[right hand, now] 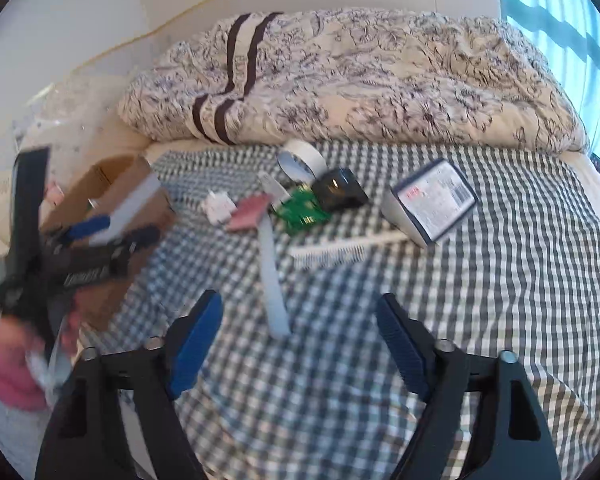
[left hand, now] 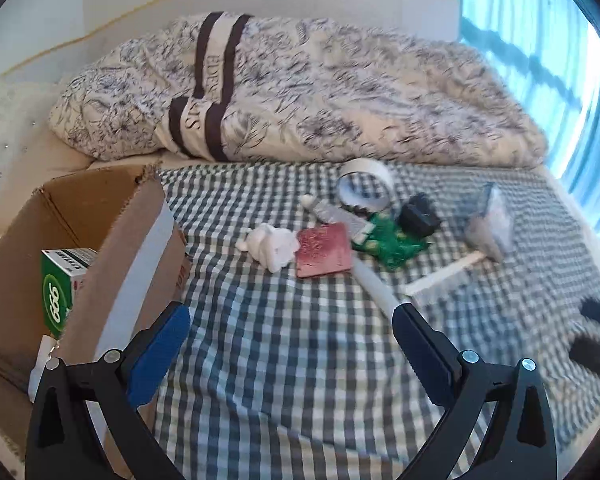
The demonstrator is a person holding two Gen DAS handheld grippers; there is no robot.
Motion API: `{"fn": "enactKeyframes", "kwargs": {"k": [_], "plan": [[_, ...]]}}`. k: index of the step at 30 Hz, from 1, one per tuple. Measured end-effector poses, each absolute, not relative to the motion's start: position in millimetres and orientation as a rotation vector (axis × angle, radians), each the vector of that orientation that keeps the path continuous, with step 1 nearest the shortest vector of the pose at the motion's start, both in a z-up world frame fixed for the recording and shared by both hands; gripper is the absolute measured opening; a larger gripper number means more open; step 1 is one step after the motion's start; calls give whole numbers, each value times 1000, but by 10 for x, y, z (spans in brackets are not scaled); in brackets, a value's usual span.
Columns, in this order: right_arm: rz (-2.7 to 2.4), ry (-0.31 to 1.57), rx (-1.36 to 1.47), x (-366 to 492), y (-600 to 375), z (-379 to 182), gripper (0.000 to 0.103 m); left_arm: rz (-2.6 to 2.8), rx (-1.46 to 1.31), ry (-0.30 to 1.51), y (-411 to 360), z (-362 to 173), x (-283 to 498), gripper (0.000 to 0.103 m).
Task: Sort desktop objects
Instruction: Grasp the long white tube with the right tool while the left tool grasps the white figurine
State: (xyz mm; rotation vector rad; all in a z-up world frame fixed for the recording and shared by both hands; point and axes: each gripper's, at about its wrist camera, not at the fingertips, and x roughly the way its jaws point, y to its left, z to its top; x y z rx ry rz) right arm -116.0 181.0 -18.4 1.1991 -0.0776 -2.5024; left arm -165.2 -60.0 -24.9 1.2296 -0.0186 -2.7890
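both grippers hover over the checked bed sheet (right hand: pixel 500 280), jaws spread wide and holding nothing: left gripper (left hand: pixel 290 320), right gripper (right hand: pixel 300 312). beyond them lies a cluster: white strip (right hand: pixel 272 280), comb (right hand: pixel 332 250), pink card (left hand: pixel 324 252), green packet (left hand: pixel 388 240), tape roll (left hand: pixel 366 184), black item (right hand: pixel 340 192). cardboard box (left hand: pixel 112 232) at the left holds a green carton (left hand: pixel 60 284).

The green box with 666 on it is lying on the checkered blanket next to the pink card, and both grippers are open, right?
Not quite. The green box stands inside the cardboard box, not on the checkered blanket by the pink card; the left wrist view shows it. Both the left gripper and right gripper are open, as you said.
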Motion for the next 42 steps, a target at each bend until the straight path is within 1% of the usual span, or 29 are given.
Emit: {"fn": "enactKeyframes", "kwargs": {"k": [2, 10, 16, 19, 22, 23, 24, 27, 28, 29, 30, 31, 32, 33, 35, 38, 42], "plan": [[-2465, -103, 1226, -1247, 1820, -295, 63, -2766, 1241, 9, -624, -326, -1780, 103], [-2349, -128, 1252, -1642, 1413, -647, 62, -2700, 1286, 141, -889, -657, -2356, 103], [-2296, -109, 1315, -1920, 1121, -977, 62, -2620, 1300, 124, -948, -940, -2744, 103], [-2291, -106, 1353, -2017, 1048, -1131, 62, -2546, 1301, 172, -1024, -1088, -2931, 103], [-2324, -72, 1389, -2067, 992, -1247, 54, -2480, 1327, 263, -1122, -1233, -3069, 103], [-2327, -67, 1396, -2079, 976, -1281, 49, -2459, 1338, 279, -1147, -1272, -3101, 103], [-2327, -67, 1403, -2093, 961, -1313, 48, -2436, 1349, 294, -1168, -1317, -3134, 103], [-2337, -41, 1407, -2126, 907, -1375, 48, -2411, 1370, 325, -1193, -1414, -3204, 102], [-2341, -27, 1405, -2129, 891, -1383, 48, -2408, 1358, 333, -1205, -1423, -3212, 101], [-2346, -13, 1402, -2131, 876, -1384, 46, -2405, 1354, 340, -1216, -1432, -3226, 95], [-2355, 2, 1403, -2134, 868, -1386, 38, -2406, 1367, 342, -1218, -1447, -3249, 76], [-2369, 19, 1411, -2136, 867, -1393, 32, -2406, 1393, 320, -1205, -1462, -3271, 62], [-2368, 9, 1414, -2135, 884, -1396, 17, -2409, 1410, 279, -1177, -1467, -3285, 63], [-2353, -30, 1411, -2135, 920, -1393, 15, -2420, 1408, 247, -1151, -1454, -3281, 62], [-2354, -90, 1403, -2115, 1001, -1359, 13, -2444, 1426, 209, -1104, -1423, -3262, 62], [-2372, -110, 1378, -2058, 1088, -1272, 12, -2472, 1414, 199, -1063, -1317, -3162, 62], [-2392, -126, 1332, -1921, 1174, -1068, 12, -2532, 1346, 173, -981, -1003, -2958, 62]]}}
